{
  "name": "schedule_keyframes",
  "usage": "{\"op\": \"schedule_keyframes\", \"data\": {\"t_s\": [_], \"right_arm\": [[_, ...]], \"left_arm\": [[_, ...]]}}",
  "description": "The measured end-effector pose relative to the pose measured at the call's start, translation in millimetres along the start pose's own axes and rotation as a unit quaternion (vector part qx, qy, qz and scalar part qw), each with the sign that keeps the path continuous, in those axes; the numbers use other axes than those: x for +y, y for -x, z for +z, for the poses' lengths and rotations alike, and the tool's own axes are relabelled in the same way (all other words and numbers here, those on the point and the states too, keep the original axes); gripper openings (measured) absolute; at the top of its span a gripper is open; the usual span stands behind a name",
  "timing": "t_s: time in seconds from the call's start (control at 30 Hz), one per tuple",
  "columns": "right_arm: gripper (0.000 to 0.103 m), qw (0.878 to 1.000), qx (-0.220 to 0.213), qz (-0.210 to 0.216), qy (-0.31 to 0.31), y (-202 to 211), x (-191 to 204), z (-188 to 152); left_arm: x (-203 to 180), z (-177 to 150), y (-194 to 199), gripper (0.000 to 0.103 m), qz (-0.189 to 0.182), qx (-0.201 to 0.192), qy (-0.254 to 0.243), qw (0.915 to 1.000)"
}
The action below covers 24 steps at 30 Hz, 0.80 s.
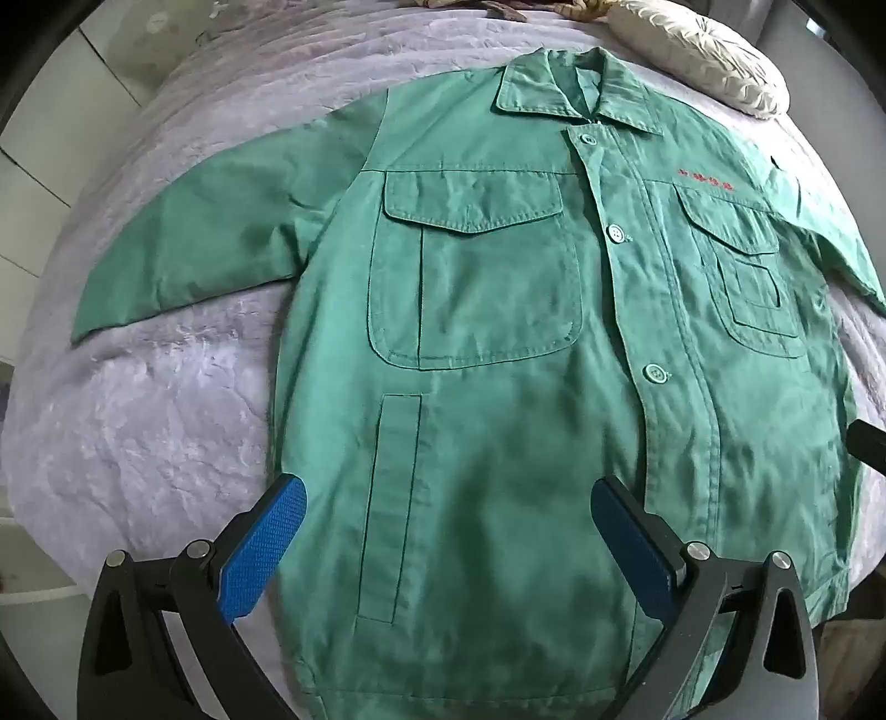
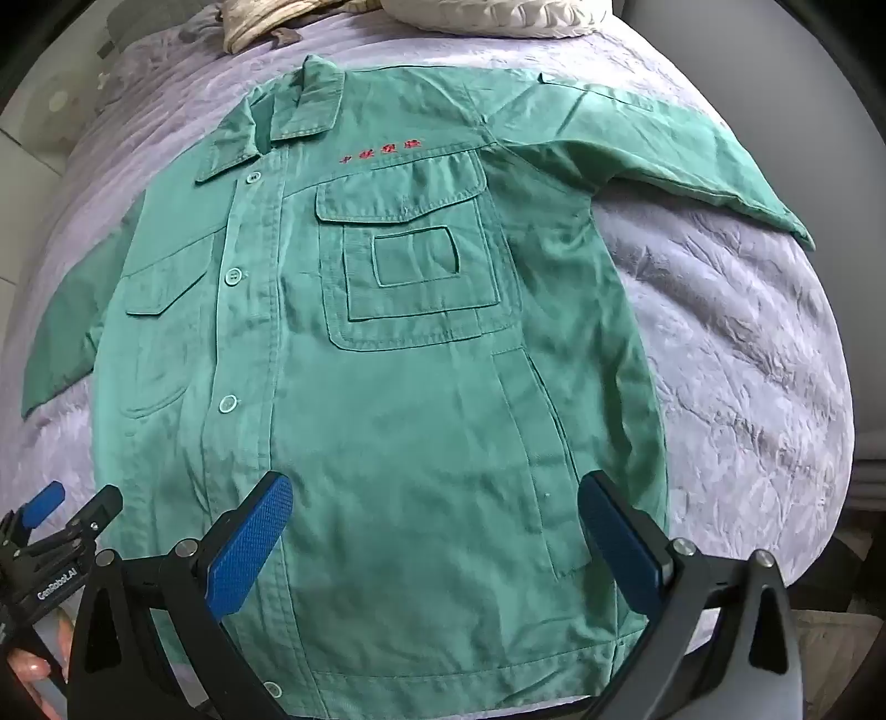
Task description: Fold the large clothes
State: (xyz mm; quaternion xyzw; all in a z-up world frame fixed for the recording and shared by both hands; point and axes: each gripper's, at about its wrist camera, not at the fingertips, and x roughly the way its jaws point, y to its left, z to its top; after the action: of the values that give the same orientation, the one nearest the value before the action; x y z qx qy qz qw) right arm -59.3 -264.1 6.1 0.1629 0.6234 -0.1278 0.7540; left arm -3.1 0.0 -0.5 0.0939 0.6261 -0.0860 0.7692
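Observation:
A green work jacket [image 1: 498, 343] lies flat and buttoned, front up, on a lilac quilted bed, with its collar at the far end and both sleeves spread sideways. It also shows in the right wrist view [image 2: 421, 387]. My left gripper [image 1: 448, 498] is open and empty above the jacket's lower left part, near the hem. My right gripper [image 2: 434, 495] is open and empty above the lower right part. The left gripper also shows at the left edge of the right wrist view [image 2: 72, 512].
The lilac quilt [image 1: 166, 399] covers the bed on both sides of the jacket [image 2: 736, 343]. A cream ruffled pillow [image 1: 703, 55] lies beyond the collar. A patterned cloth [image 2: 260, 22] lies at the bed's far end. Tiled floor shows at the left.

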Motion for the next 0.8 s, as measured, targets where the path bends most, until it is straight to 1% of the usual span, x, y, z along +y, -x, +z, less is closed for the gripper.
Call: {"op": "schedule_keyframes", "data": {"t_s": [0.03, 0.07, 0.1, 0.17, 0.2, 0.27, 0.3, 0.5, 0.8], "right_arm": [[0.103, 1.0, 0.001, 0.001, -0.002, 0, -1, 0], [0.103, 1.0, 0.002, 0.002, -0.005, 0, -1, 1], [0.103, 1.0, 0.002, 0.002, -0.007, 0, -2, 2], [0.103, 1.0, 0.006, -0.021, -0.002, -1, 7, 5], [0.103, 1.0, -0.002, -0.018, 0.0, 0, 8, 3], [0.103, 1.0, -0.007, -0.005, 0.003, -1, 3, 2], [0.103, 1.0, -0.008, -0.004, 0.004, 0, 3, 0], [0.103, 1.0, -0.003, -0.004, 0.004, -2, 4, -2], [0.103, 1.0, -0.005, -0.003, 0.01, -1, 5, -4]], "left_arm": [[7, 3, -1, 0.103, -0.014, 0.008, 0.005, 0.9999], [10, 5, -2, 0.103, -0.013, 0.01, 0.005, 0.9999], [11, 4, -1, 0.103, -0.01, 0.006, 0.007, 0.9999], [7, 2, 2, 0.103, 0.004, 0.002, 0.008, 1.0], [9, 2, 3, 0.103, 0.0, 0.003, 0.006, 1.0], [4, 3, 4, 0.103, 0.004, 0.008, 0.006, 0.9999], [-1, 5, 4, 0.103, 0.005, 0.009, 0.009, 0.9999], [0, 6, 3, 0.103, -0.001, 0.017, 0.013, 0.9998], [-1, 3, 4, 0.103, -0.004, 0.018, 0.018, 0.9997]]}}
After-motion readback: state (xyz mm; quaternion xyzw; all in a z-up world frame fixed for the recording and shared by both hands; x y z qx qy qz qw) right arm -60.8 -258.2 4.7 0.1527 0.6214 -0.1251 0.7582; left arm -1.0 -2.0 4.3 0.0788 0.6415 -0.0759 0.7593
